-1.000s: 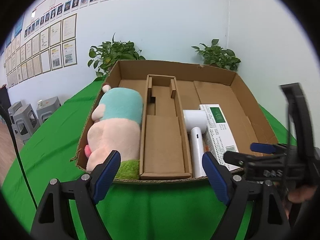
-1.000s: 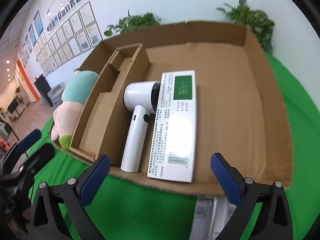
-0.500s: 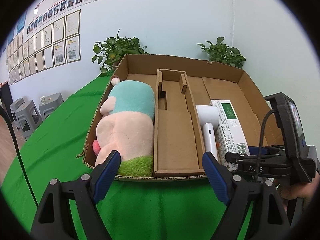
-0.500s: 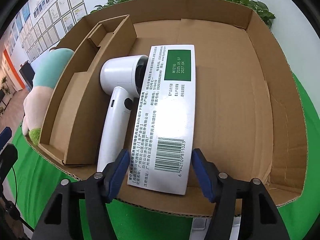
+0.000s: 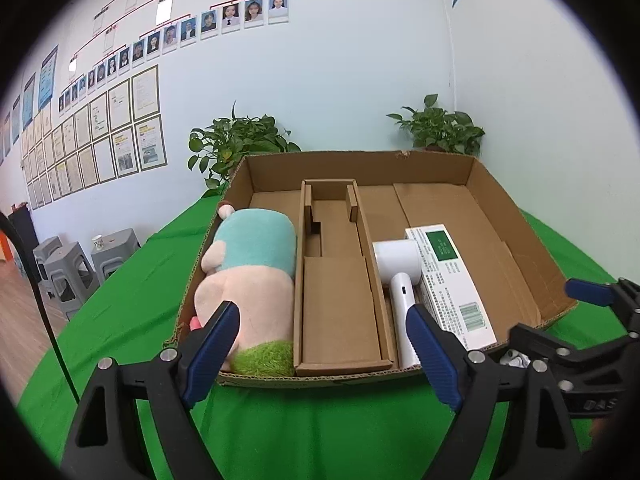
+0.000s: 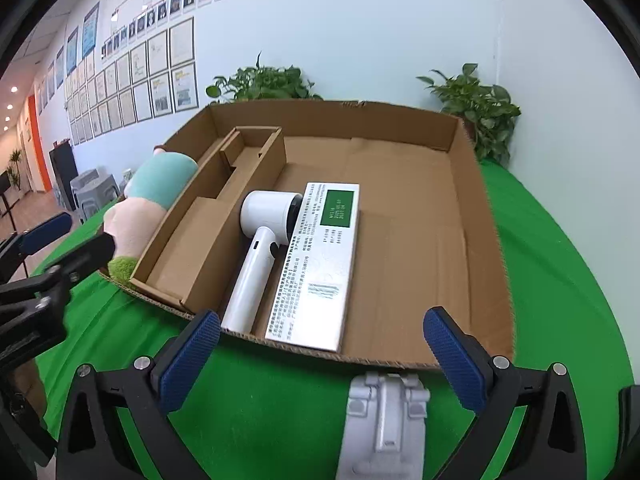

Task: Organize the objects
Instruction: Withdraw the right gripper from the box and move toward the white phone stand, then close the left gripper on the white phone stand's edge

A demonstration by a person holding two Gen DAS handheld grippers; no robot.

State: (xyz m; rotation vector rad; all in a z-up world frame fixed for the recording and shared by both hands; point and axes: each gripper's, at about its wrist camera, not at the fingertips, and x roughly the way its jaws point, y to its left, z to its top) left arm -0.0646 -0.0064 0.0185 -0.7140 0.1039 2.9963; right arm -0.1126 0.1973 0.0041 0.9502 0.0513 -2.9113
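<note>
Cardboard tray (image 6: 472,216) is holding plush toy (image 5: 248,276), hair dryer (image 6: 260,248) and white carton (image 6: 320,264); both tongs are hanging released, the right gripper (image 6: 320,348) having just been opening, nothing between its jaws.

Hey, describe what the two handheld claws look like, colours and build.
Both match. The left claw and right claw have black, triangular cut-out plastic fingers with silver screws, tipped with textured blue pads. On the right claw's body, raised lettering starting "DAS" shows in the left wrist view. A grey moulded mount sits under the right claw.
</note>
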